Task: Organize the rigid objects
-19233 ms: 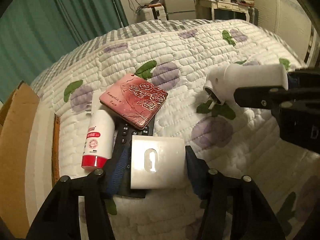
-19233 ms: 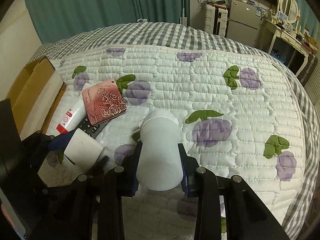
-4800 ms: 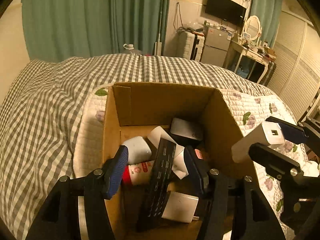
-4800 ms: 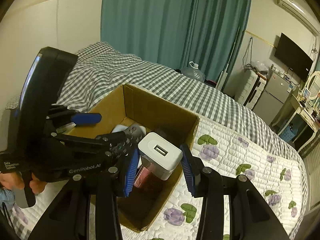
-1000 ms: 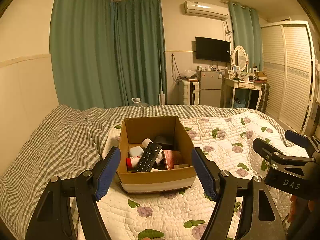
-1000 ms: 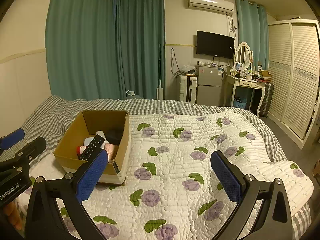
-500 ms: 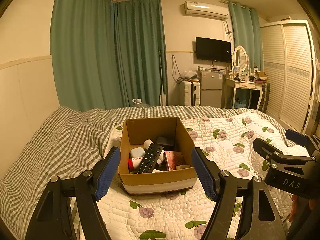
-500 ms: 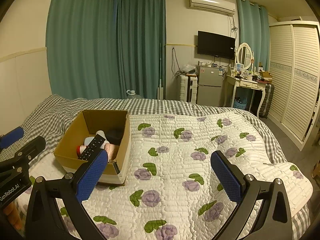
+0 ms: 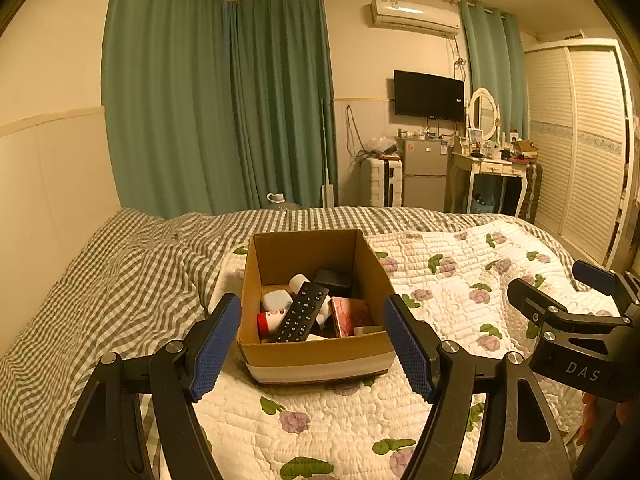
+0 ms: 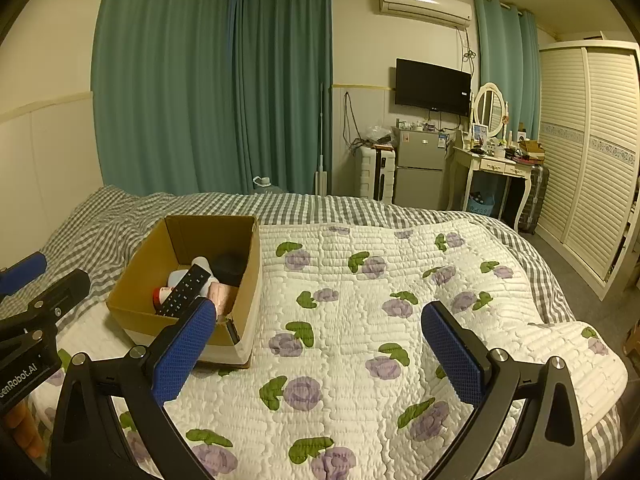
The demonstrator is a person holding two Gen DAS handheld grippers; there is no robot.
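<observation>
An open cardboard box (image 9: 320, 354) stands on the bed and also shows in the right wrist view (image 10: 248, 280). It holds a black remote (image 9: 300, 314), a red-capped white bottle (image 9: 269, 318), a pink rose-pattern case (image 9: 350, 314), white chargers (image 9: 277, 300) and a dark object at the back. My left gripper (image 9: 314, 346) is open and empty, held back from the box's near side. My right gripper (image 10: 320, 354) is open and empty over the quilt, right of the box. It also shows at the right of the left wrist view (image 9: 576, 320).
The white quilt with purple roses (image 10: 380, 300) covers the bed, over a grey checked sheet (image 9: 100, 280). Green curtains, a wall TV (image 10: 432, 82), a small fridge (image 10: 420, 168), a dressing table (image 10: 496, 164) and a louvred wardrobe (image 10: 592, 152) line the far side.
Over the last second almost nothing moved; both grippers stay open and empty, pulled back from the box. Earlier they held a remote and a charger over the box; those now lie inside.
</observation>
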